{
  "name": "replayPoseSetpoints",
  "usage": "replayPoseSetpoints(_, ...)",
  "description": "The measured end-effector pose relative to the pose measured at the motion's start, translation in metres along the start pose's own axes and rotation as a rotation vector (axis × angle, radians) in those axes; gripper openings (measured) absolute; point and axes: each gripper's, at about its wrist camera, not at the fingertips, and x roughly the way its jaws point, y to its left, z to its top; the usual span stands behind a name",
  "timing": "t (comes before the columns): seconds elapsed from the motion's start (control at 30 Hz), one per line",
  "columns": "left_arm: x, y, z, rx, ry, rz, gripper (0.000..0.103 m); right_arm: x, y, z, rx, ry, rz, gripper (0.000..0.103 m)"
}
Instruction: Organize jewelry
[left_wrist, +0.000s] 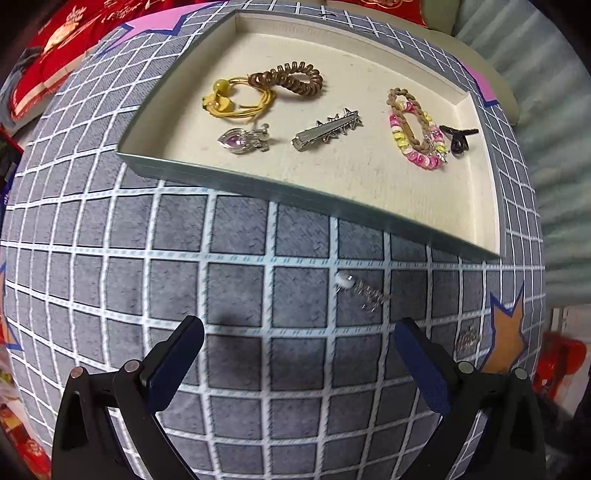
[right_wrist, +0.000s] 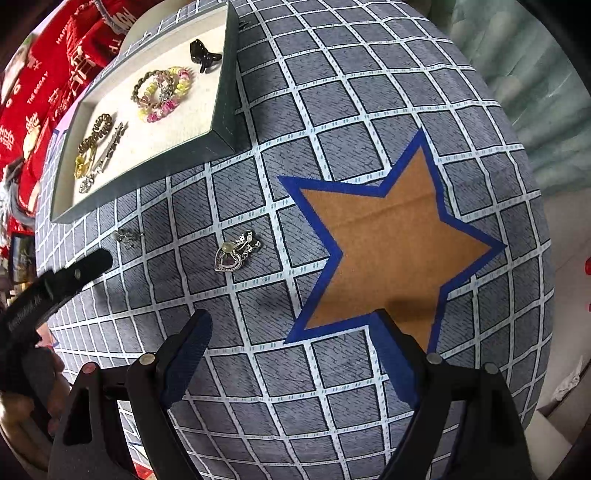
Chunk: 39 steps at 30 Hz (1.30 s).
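Hovering with jaws apart, the left gripper faces a pearl earring lying near the tray, long axis running left-right, while the right gripper, likewise spread, faces a heart pendant slanting far-right.

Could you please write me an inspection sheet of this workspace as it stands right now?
Surface: grey grid-patterned cloth with an orange star printed on it.
Job's things: shallow tray holds a brown coil tie, yellow tie, pink gem brooch, silver clip, beaded bracelets and a black claw clip. Outside it on the cloth: a pearl earring and a heart brooch.
Clutter: nothing seen on the cloth.
Grippers: left gripper and right gripper both open, empty, above the cloth.
Cables: nothing seen.
Surroundings: red printed fabric beyond the tray.
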Motion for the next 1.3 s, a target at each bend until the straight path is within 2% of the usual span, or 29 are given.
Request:
replayPoseSetpoints(0.3,0.014,-0.02,0.011,0.007,-0.026,0.03,0.101,0.014,0.015,0.01,-0.017,-0.03,-0.005,0.089)
replayPoseSetpoints(0.33,0.016,-0.022,0.012,0.006,-0.031,0.037,0.097,0.016,0.017,0.011,-0.02,-0.031,-0.003,0.089)
replayPoseSetpoints(0.43,0.019,-0.031,0.018,0.019,-0.051,0.065,0.094,0.022,0.026,0.018,-0.027,-0.045,0.004,0.088)
replayPoseSetpoints(0.6,0.023,-0.04,0.024,0.038,-0.07,0.1,0.087,0.031,0.05,0.03,-0.059,-0.073,-0.004,0.081)
replayPoseSetpoints(0.63,0.024,-0.043,0.026,0.041,-0.074,0.108,0.082,0.032,0.055,0.032,-0.071,-0.08,-0.01,0.08)
replayPoseSetpoints(0.83,0.024,-0.056,0.021,0.09,-0.093,0.143,0.065,0.04,0.08,0.045,-0.131,-0.107,-0.076,0.059)
replayPoseSetpoints(0.9,0.023,-0.058,0.017,0.1,-0.097,0.143,0.058,0.042,0.09,0.047,-0.147,-0.114,-0.107,0.047)
replayPoseSetpoints(0.93,0.022,-0.059,0.017,0.104,-0.099,0.142,0.053,0.044,0.094,0.048,-0.151,-0.116,-0.118,0.045)
replayPoseSetpoints(1.0,0.021,-0.06,0.015,0.112,-0.1,0.136,0.045,0.046,0.099,0.05,-0.157,-0.12,-0.138,0.031)
replayPoseSetpoints(1.07,0.019,-0.059,0.014,0.121,-0.103,0.122,0.028,0.047,0.101,0.051,-0.162,-0.124,-0.154,0.02)
replayPoseSetpoints(1.13,0.016,-0.053,0.011,0.121,-0.097,0.094,0.021,0.046,0.1,0.05,-0.159,-0.124,-0.15,0.02)
replayPoseSetpoints(1.3,0.008,-0.034,-0.001,0.116,-0.087,0.025,0.021,0.041,0.088,0.041,-0.145,-0.119,-0.111,0.02)
